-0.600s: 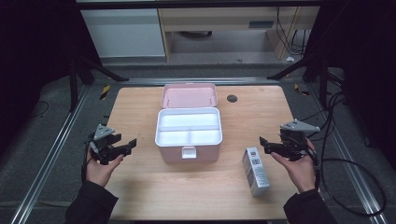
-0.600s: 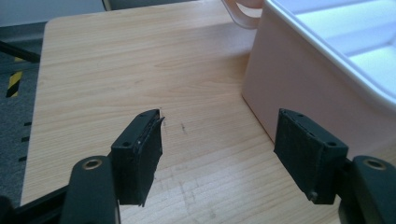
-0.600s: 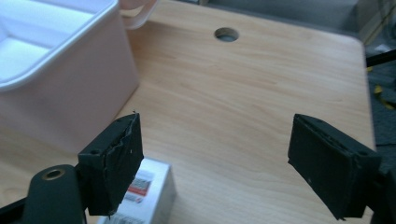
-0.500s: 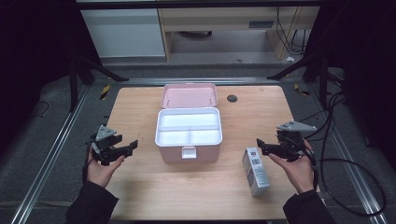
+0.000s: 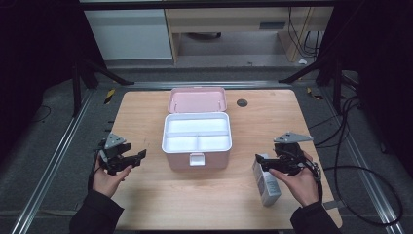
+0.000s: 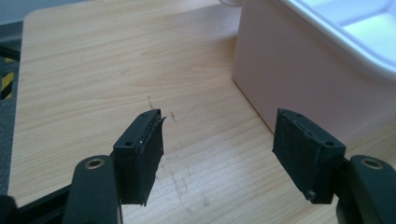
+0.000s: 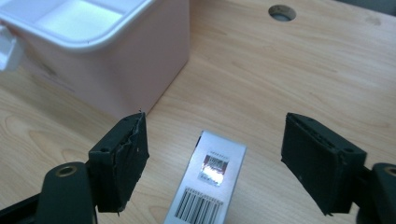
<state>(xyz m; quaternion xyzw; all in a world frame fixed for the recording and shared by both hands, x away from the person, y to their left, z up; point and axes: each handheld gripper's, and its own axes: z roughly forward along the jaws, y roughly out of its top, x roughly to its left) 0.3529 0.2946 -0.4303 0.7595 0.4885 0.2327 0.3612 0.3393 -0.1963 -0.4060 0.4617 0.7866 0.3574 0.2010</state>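
Straddling the barcoded carton (image 7: 211, 186): right gripper (image 7: 215, 158), jaws apart.

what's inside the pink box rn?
The pink box is open; a white tray sits in it, with one long compartment and two smaller ones, all looking empty. Whatever lies beneath the tray is covered.

Table (image 5: 146, 204): open storage box (image 5: 197, 141) at centre, lid (image 5: 197, 99) lying back behind it | small carton (image 5: 266, 183) flat on the table right of the box, nearer the person | right gripper (image 5: 258, 163) over carton's far end | left gripper (image 5: 141, 157) left of box
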